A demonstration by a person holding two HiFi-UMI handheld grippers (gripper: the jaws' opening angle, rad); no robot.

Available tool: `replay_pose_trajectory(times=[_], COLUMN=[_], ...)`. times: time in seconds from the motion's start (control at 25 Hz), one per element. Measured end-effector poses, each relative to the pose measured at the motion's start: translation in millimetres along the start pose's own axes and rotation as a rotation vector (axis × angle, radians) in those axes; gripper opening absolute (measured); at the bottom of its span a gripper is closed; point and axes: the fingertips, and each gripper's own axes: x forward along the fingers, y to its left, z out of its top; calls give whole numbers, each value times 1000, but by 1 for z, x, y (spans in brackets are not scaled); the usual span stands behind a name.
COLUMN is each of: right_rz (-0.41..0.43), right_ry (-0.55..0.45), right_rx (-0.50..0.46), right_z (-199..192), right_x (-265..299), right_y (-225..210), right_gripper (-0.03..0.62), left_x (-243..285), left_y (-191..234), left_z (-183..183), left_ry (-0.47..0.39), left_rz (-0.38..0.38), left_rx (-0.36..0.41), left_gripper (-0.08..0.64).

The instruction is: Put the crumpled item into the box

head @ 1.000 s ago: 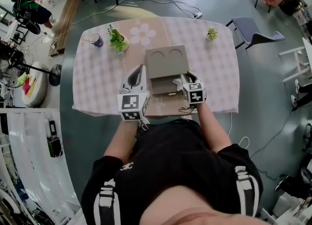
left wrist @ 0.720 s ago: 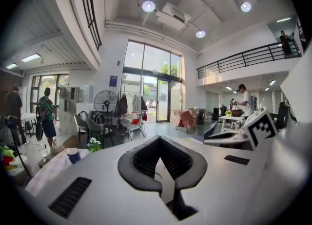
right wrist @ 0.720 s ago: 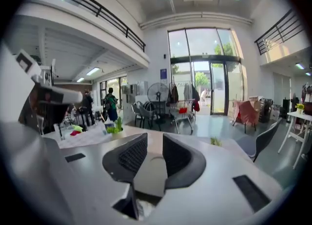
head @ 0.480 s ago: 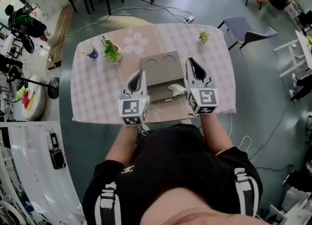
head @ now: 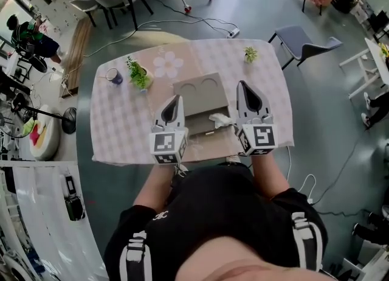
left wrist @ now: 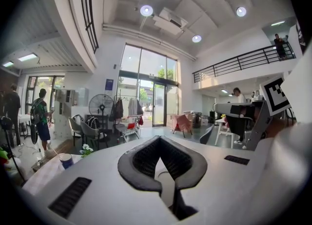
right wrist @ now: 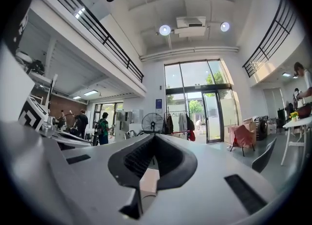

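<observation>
A white crumpled item [head: 220, 119] lies inside the open grey-brown box [head: 196, 121], near its right wall, lid flipped back.

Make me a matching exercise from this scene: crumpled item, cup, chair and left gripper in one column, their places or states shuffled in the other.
1 crumpled item
2 cup
3 chair
4 left gripper

A on the floor beyond the table's far right corner
B shut and empty, just left of the box
C lying in the open box
D on the table's far left part

Pairs: 1-C, 2-D, 3-A, 4-B
</observation>
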Motion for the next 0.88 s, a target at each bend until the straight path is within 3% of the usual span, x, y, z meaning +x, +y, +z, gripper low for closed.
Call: replay_pose_trajectory(times=[0.88], right_rz=[-7], right_ry=[13], right_rx=[28], right_z=[-11], right_x=[-13], right_y=[8], right_gripper=[3], left_x=[-11], left_y=[-6], left_z=[2], left_ry=[-3], left_rz=[-7], left_rx=[9], left_gripper=[-8])
